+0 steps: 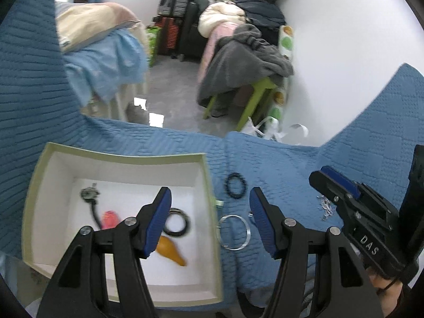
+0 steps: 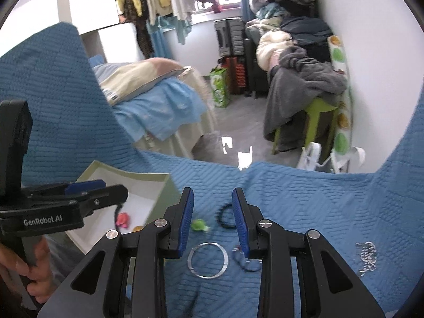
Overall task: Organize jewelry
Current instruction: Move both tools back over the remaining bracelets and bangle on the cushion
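Note:
An open pale green box (image 1: pixel 39 182) with a white inside sits on the blue quilt; it holds a dark ring (image 1: pixel 177 224), an orange piece (image 1: pixel 171 250), a pink piece (image 1: pixel 110 218) and a grey pendant on a cord (image 1: pixel 88 194). My left gripper (image 1: pixel 209 206) is open and empty over the box's right wall. On the quilt lie a silver bangle (image 2: pixel 208 260), a black bead bracelet (image 2: pixel 225 216), a green piece (image 2: pixel 198 225), a blue cord piece (image 2: pixel 245 261) and a silver chain (image 2: pixel 367 257). My right gripper (image 2: pixel 213 206) is open and empty above the bangle.
The quilt's far edge (image 2: pixel 265 167) drops to a grey floor. Beyond stand a bed with blue sheets (image 2: pixel 159 111), a green stool under grey clothes (image 2: pixel 312 111), suitcases (image 2: pixel 230 39) and a white wall at the right.

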